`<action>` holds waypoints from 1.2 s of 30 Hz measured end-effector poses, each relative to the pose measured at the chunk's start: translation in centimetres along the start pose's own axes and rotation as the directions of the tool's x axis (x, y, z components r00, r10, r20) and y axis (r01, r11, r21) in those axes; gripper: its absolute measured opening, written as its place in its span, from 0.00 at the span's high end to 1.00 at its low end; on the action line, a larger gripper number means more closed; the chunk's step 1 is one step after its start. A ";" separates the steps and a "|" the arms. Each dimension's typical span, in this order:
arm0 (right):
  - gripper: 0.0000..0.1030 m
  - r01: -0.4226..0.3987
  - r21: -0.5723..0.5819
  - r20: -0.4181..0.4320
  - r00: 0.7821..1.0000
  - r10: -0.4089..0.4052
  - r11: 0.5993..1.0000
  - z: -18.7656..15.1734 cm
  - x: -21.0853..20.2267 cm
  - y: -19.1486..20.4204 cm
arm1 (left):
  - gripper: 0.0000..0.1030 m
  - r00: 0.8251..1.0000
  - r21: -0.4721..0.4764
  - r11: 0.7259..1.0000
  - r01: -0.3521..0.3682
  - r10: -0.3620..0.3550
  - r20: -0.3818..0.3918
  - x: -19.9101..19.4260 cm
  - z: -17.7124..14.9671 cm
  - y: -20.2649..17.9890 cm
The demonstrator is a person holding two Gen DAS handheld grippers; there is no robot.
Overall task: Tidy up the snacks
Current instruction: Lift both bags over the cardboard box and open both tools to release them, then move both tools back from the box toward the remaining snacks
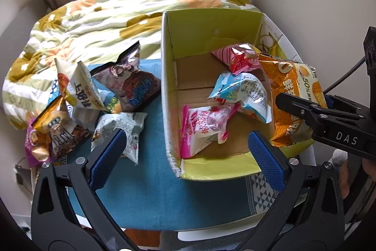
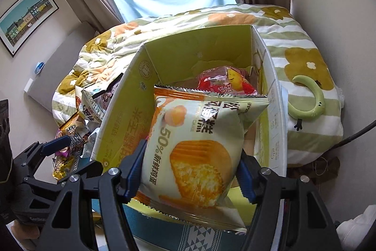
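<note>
As box (image 1: 211,171) holds packets (image 1: 206,128), perhaps four

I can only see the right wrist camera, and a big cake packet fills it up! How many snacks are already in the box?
Observer: The left wrist view shows three lying on the box floor: a pink packet, a light blue one and a red one.
Operator: Is my cake packet over the box?
Observer: Yes, the orange cake packet, gripped by the right gripper, hangs over the box's right side.
Operator: What's the other gripper doing?
Observer: The left gripper is open and holds nothing, near the box's front left corner.
Operator: Any snacks left outside?
Observer: Yes, a pile of snack packets sits left of the box.
</note>
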State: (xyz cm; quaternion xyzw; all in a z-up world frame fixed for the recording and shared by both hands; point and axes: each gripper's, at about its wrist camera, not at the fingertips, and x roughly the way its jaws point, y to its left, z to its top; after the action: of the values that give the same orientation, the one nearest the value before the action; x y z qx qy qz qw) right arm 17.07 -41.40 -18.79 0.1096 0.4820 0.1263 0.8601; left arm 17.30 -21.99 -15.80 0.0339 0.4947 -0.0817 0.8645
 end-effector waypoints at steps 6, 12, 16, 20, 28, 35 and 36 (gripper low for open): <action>0.33 -0.001 -0.004 0.030 1.000 0.001 1.000 -0.6 1.0 0.3 | 0.01 1.000 -0.009 1.000 -0.005 0.004 -0.012 0.1 -0.5 0.4; 0.02 0.026 -0.024 0.135 0.991 -0.022 0.999 -1.9 -1.0 0.3 | 0.00 1.000 -0.016 1.000 0.005 -0.005 -0.023 0.1 -2.0 0.2; 0.02 0.041 -0.014 0.130 0.991 -0.039 0.999 -2.7 -1.5 -0.1 | 0.00 1.000 -0.022 1.000 0.007 -0.008 -0.022 -0.4 -2.9 0.2; 0.02 0.043 -0.016 0.116 0.992 -0.041 0.999 -3.0 -2.4 -0.2 | 0.00 1.000 -0.045 0.999 0.012 -0.011 0.005 -1.7 -3.2 0.4; 0.02 0.023 -0.115 0.119 0.993 -0.010 0.993 -3.1 -4.7 2.4 | 0.00 0.996 -0.101 0.994 -0.032 0.040 0.082 -5.9 -4.2 2.3; 0.02 -0.054 -0.198 0.143 0.986 0.084 0.979 -2.5 -6.2 6.4 | 0.00 0.985 -0.184 0.979 -0.093 0.117 0.125 -9.5 -6.1 6.0; 0.02 -0.062 -0.212 0.146 0.985 0.094 0.975 -2.5 -6.3 7.1 | 0.00 0.984 -0.196 0.976 -0.100 0.127 0.129 -9.9 -6.4 6.7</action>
State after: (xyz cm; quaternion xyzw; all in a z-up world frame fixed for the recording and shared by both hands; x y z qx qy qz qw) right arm 10.98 -36.54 -12.76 0.0479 0.3931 0.2006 0.8960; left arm 8.09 -13.44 -10.67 -0.0257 0.4353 0.0128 0.8998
